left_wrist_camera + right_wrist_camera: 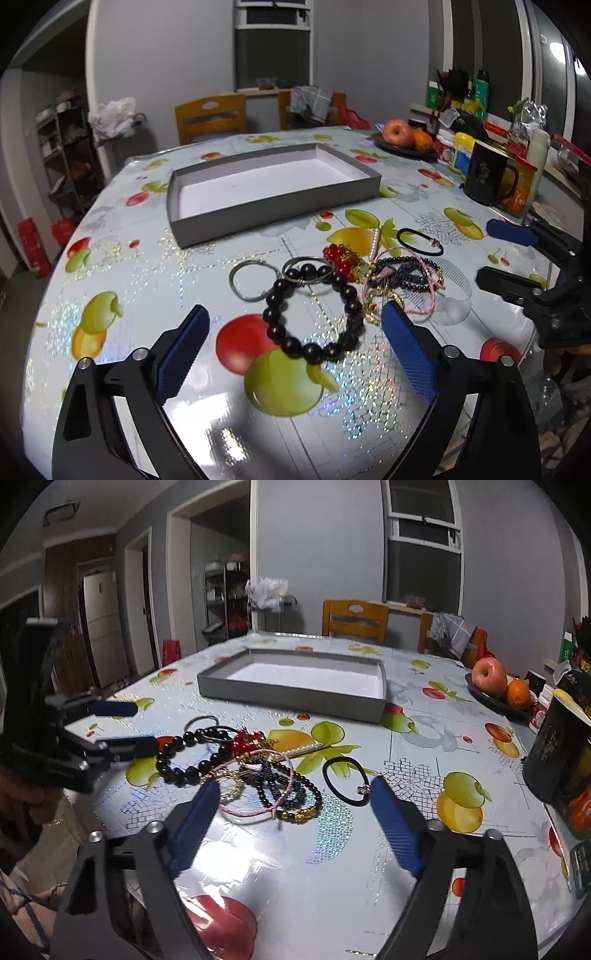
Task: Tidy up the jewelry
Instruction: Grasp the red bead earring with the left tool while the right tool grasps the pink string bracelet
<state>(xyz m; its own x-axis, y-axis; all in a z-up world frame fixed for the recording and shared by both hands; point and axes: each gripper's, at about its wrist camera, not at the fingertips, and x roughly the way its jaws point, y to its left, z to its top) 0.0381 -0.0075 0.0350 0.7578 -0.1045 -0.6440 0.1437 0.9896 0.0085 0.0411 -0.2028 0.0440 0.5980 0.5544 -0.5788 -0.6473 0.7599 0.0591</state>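
Observation:
A pile of jewelry lies on the fruit-print tablecloth. A black bead bracelet [314,314] lies just ahead of my open, empty left gripper [295,317]. Beside it are two silver rings [253,278], a red bead piece [341,258], a tangle of dark and pink bracelets [406,277] and a black hair tie [421,242]. My right gripper [291,794] is open and empty over the tangle of bracelets [273,786], with the hair tie [347,781] near its right finger. An empty grey tray [273,188] stands beyond the pile; it also shows in the right wrist view [295,696].
A plate of fruit [402,138], a black mug [487,177] and bottles and boxes crowd the right side of the table. Wooden chairs [210,118] stand behind the far edge. The right gripper [524,258] shows at the right of the left wrist view.

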